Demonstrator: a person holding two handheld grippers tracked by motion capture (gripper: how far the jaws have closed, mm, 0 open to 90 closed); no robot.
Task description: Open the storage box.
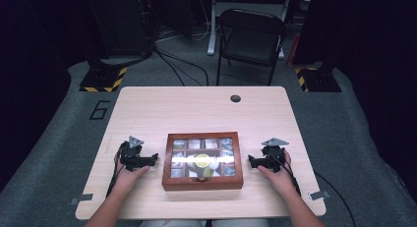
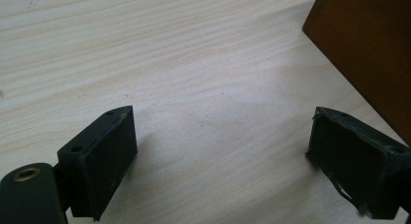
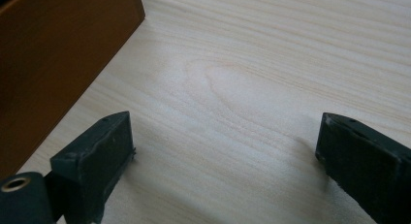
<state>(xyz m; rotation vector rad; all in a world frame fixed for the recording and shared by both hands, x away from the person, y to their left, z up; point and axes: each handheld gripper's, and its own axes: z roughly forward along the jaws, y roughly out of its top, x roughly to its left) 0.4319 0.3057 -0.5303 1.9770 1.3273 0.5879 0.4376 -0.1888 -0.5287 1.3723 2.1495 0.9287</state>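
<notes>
A brown wooden box (image 1: 202,161) with a glass lid over several compartments lies closed at the table's front middle. My left gripper (image 1: 153,158) rests on the table just left of the box, open, with bare wood between its jaws (image 2: 220,151). The box's side wall (image 2: 368,54) stands at the upper right of the left gripper view. My right gripper (image 1: 252,161) rests just right of the box, open too, nothing between its jaws (image 3: 225,156). The box's other side wall (image 3: 53,64) rises at the left of the right gripper view.
The light wooden table (image 1: 196,109) has a dark round grommet hole (image 1: 235,98) near its far edge. A dark folding chair (image 1: 250,40) stands beyond the table. Grey carpet and cables lie around it.
</notes>
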